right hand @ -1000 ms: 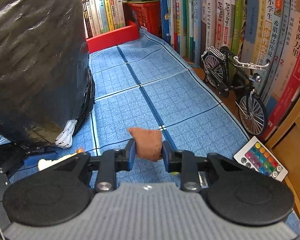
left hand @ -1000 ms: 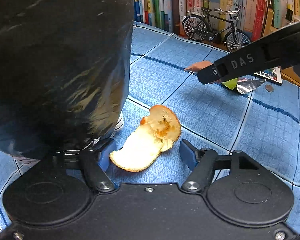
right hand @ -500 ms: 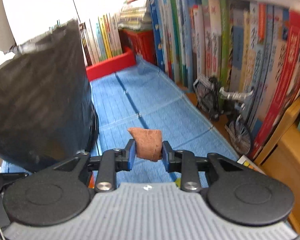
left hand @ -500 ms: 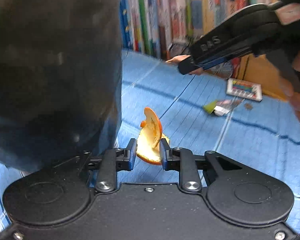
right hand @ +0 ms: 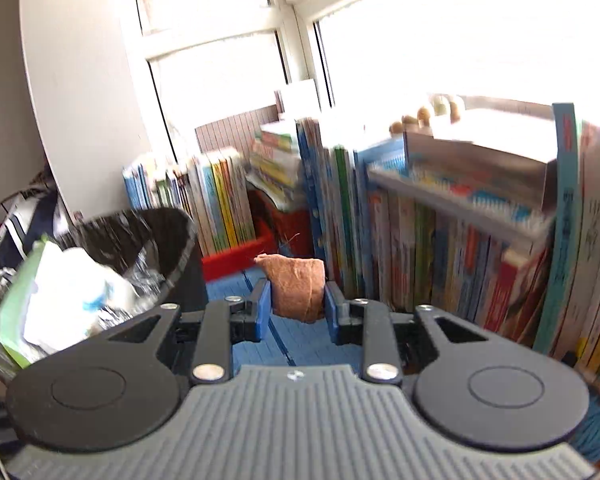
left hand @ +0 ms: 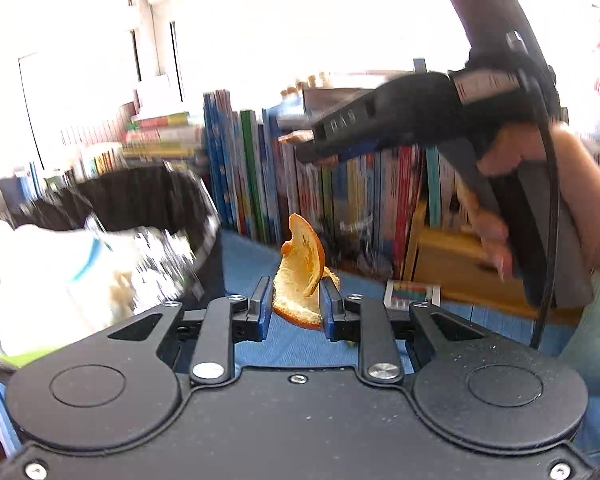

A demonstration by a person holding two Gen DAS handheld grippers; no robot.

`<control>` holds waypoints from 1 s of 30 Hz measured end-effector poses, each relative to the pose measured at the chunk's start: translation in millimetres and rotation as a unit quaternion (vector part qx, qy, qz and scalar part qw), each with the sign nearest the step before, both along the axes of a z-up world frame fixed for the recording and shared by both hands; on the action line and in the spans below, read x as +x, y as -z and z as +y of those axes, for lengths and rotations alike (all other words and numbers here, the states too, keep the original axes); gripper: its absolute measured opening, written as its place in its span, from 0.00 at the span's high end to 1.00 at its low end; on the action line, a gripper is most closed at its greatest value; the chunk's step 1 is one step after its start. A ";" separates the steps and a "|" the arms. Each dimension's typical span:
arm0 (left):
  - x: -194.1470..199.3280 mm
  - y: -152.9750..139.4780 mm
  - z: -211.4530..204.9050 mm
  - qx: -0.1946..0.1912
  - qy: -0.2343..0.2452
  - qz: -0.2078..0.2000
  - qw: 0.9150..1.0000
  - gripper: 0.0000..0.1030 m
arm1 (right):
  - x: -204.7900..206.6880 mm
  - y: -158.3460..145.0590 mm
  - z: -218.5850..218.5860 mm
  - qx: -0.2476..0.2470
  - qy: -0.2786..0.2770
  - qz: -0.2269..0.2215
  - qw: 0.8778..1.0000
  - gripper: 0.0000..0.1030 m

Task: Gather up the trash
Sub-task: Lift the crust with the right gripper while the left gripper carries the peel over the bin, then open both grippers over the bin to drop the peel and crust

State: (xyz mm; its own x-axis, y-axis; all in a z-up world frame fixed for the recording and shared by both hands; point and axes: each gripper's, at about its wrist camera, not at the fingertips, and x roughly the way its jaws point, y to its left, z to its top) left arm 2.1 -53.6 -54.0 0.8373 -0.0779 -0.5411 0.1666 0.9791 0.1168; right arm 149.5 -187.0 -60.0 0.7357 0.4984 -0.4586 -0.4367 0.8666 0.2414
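Trash fills the black-lined bin at far left of the left wrist view, where white paper and crinkled clear plastic are heaped to its rim. Just right of it, the left gripper has its blue pads clamped on a curl of orange peel, the peel standing upright between narrowly spaced jaws, above the blue mat. Behind runs a row of upright books. A remote control with coloured buttons lies on the surface farther right. At upper right a person's hand grips the black handle of the right gripper, whose tip holds a brown scrap.

In the right wrist view the bin again sits at left, stuffed with a green packet and white wrappers. At centre the right gripper is closed on a folded brown scrap, paper or cloth, jaws only partly apart around it. A red tray and shelved books fill the right side beneath bright windows.
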 end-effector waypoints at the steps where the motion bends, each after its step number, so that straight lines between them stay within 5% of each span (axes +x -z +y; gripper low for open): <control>1: 0.4 -7.2 1.7 -0.004 -0.002 -0.003 1.000 0.78 | -1.2 -6.6 -0.6 0.004 -0.002 -0.004 1.000 0.67; 18: 20.0 -68.7 96.1 -0.053 -0.113 -0.010 0.992 0.77 | -30.0 -49.3 48.2 0.020 -0.078 -0.031 0.996 0.66; 30: 51.5 -50.9 142.3 -0.048 -0.162 0.031 0.985 0.76 | -33.7 -49.7 100.2 -0.027 -0.143 -0.024 0.989 0.64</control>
State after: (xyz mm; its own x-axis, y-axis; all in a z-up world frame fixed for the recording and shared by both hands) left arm 53.6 88.7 -3.1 0.7916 0.1351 -0.5959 -0.1527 0.9880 0.0211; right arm 115.8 -86.8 -10.3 0.5896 0.6655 -0.4578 -0.6760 0.7167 0.1713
